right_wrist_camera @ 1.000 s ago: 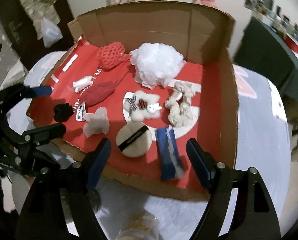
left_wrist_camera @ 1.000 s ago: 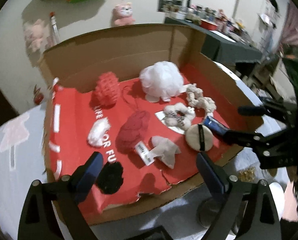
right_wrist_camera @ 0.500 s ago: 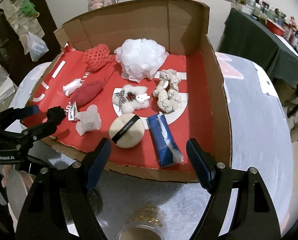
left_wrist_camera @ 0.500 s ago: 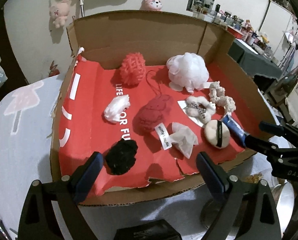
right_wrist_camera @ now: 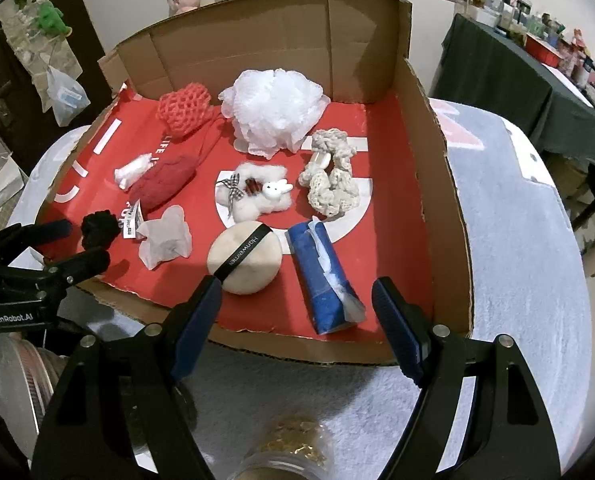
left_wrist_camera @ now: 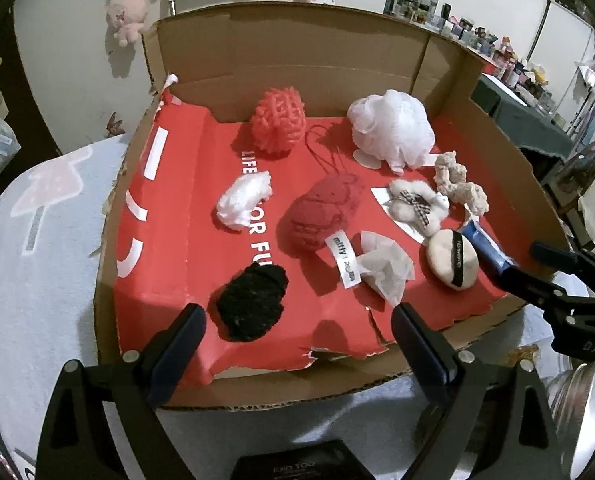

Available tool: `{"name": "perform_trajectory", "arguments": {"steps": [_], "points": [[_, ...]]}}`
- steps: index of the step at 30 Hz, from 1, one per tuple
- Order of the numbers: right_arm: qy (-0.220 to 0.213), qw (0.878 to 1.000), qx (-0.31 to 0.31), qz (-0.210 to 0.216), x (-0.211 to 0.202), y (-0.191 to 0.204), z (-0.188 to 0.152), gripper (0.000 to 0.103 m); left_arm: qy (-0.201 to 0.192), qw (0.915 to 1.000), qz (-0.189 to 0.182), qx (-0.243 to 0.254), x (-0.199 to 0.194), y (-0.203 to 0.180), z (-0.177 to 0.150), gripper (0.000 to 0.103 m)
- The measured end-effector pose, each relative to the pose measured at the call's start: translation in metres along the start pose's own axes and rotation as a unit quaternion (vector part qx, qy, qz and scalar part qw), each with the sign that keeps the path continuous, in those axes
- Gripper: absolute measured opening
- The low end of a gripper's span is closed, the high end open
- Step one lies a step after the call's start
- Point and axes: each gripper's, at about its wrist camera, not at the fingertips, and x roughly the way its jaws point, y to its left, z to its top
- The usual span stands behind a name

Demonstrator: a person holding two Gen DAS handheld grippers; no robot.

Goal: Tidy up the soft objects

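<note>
Since a second ago we've swung our left view across, and the cardboard box (left_wrist_camera: 109, 292) now sits centred with the black pompom (left_wrist_camera: 252, 305) just ahead of the left gripper (left_wrist_camera: 299, 322), whose jaws are spread wide and hold nothing. Our right gripper (right_wrist_camera: 297, 300) is released too, hovering at the near box edge in the lower middle of its frame, with the round powder puff (right_wrist_camera: 244, 260) and the blue tissue pack (right_wrist_camera: 324, 276) just beyond its fingertips. We see the white mesh pouf (right_wrist_camera: 274, 110) and red mesh ball (right_wrist_camera: 183, 112) toward the upper middle, by the back wall. All of these soft things lie apart on the red liner (right_wrist_camera: 381, 184), inside the box.
</note>
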Motion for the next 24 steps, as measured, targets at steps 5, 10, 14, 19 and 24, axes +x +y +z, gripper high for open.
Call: {"name": "perform_trajectory", "arguments": {"steps": [5,10,14,19,24], "points": [[0.001,1.0,0.004,0.002,-0.0001,0.0004,-0.0008,0.077,-0.005,1.0,0.004,0.002,-0.0013,-0.0008,0.0005,0.096],[-0.001,1.0,0.003,-0.001,-0.0004,-0.0006,-0.0012,0.077,-0.007,1.0,0.004,0.001,-0.0014,-0.0006,0.0005,0.096],[-0.002,1.0,0.003,-0.002,-0.0009,-0.002,-0.0014,0.077,-0.007,1.0,0.004,0.001,-0.0013,-0.0004,0.0007,0.096],[-0.003,1.0,0.0,-0.005,-0.0006,-0.0016,-0.0017,0.077,-0.008,1.0,0.004,0.001,-0.0016,-0.0003,0.0007,0.096],[-0.007,1.0,0.0,-0.008,-0.001,-0.0018,-0.0024,0.077,-0.008,1.0,0.005,0.001,-0.0017,-0.0002,0.0008,0.096]]}}
